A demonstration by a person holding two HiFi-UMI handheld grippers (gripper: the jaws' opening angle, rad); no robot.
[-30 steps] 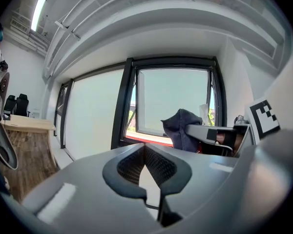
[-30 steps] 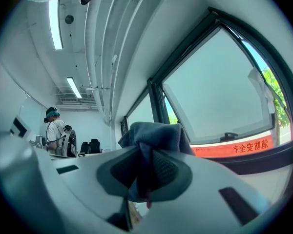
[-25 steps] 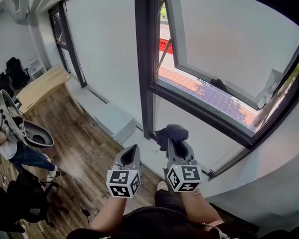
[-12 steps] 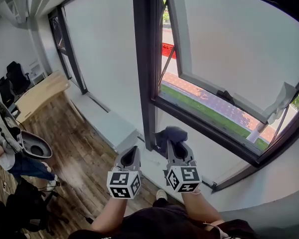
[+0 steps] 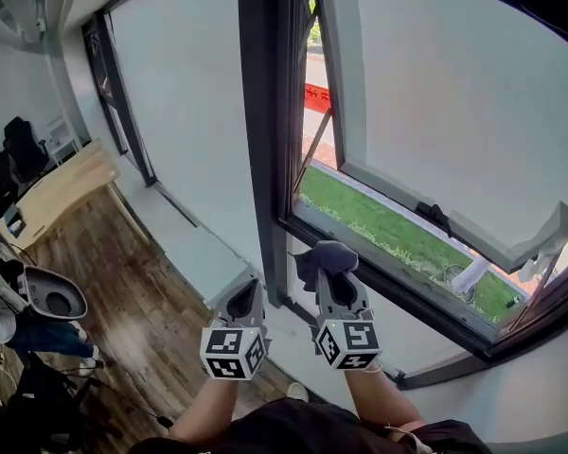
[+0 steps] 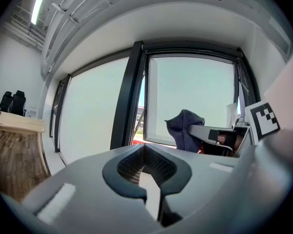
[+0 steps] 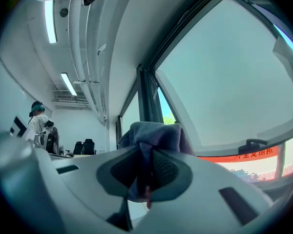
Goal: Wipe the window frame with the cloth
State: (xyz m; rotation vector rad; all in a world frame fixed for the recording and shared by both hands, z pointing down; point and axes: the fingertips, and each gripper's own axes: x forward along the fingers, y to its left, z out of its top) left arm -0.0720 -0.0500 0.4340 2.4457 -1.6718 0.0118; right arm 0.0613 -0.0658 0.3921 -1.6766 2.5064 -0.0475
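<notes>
The dark window frame has a thick upright post and a lower rail that runs off to the right. A dark blue-grey cloth is bunched at the tip of my right gripper, which is shut on it, just right of the post's foot and near the lower rail. The right gripper view shows the cloth pinched between the jaws, with the frame behind. My left gripper hovers beside it, left of the post, shut on nothing. The left gripper view shows the cloth off to its right.
The glass sash is tilted open outward, with grass below. A low white ledge runs under the windows above a wood floor. A wooden desk and dark chairs stand far left. A person stands at the lower left.
The head view has swung upward, so more of the sash and the grass outside shows. Both grippers keep their place side by side, the right still holding the cloth near the frame's lower corner.
</notes>
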